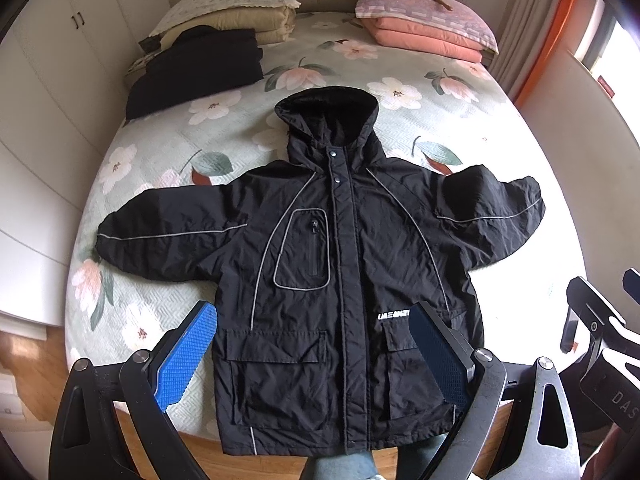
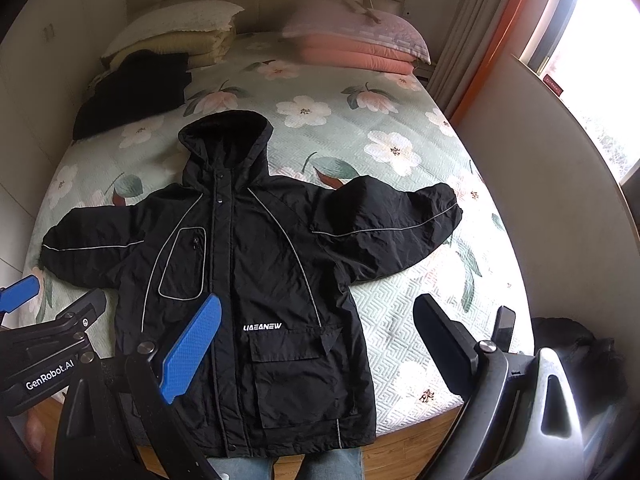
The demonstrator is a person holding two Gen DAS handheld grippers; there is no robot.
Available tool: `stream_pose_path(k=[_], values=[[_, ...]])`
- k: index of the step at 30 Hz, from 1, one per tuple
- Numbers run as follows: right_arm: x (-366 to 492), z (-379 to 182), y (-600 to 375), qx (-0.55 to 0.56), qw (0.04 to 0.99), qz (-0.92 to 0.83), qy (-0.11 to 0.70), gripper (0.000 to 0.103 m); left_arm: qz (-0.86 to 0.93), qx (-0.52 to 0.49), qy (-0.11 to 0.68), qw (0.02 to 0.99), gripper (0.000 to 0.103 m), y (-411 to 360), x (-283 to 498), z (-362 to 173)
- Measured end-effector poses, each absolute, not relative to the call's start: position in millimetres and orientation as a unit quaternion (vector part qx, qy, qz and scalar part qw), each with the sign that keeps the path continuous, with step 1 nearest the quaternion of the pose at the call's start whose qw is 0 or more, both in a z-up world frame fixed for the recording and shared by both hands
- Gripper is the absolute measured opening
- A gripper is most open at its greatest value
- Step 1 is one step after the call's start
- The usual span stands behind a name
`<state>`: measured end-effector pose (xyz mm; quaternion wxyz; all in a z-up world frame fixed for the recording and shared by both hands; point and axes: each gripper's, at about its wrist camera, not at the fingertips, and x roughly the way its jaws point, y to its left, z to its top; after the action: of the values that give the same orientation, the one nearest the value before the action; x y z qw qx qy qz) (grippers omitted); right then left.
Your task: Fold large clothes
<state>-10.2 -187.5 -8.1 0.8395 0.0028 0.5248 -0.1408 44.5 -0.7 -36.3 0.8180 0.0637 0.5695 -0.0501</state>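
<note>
A black hooded jacket [image 1: 344,264] [image 2: 256,280] with grey piping lies face up on the bed, zipped, sleeves spread to both sides and hem over the near edge. Its right sleeve [image 2: 392,228] puffs up and bends. My left gripper [image 1: 316,356] hovers above the jacket's lower half, open, blue pads [image 1: 188,360] wide apart and holding nothing. My right gripper [image 2: 320,344] hangs over the jacket's lower right side, also open and empty. Each gripper shows at the edge of the other's view: the right gripper [image 1: 600,336] and the left gripper [image 2: 44,344].
The bed [image 1: 168,184] has a floral green cover. A folded black garment [image 1: 196,68] lies at the far left by beige pillows [image 1: 228,12]; pink bedding [image 1: 424,28] sits far right. White wardrobes [image 1: 40,120] stand left, curtains and a window [image 2: 600,60] right. A person's jeans [image 2: 332,464] show below.
</note>
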Motion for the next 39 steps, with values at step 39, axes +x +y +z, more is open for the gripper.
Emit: stream_pose_path(k=[39], values=[[142, -298, -751, 0.23, 0.791, -0.082, 0.561, 0.088, -0.05, 0.078, 0.521, 0.849, 0.097, -281, 112, -167]])
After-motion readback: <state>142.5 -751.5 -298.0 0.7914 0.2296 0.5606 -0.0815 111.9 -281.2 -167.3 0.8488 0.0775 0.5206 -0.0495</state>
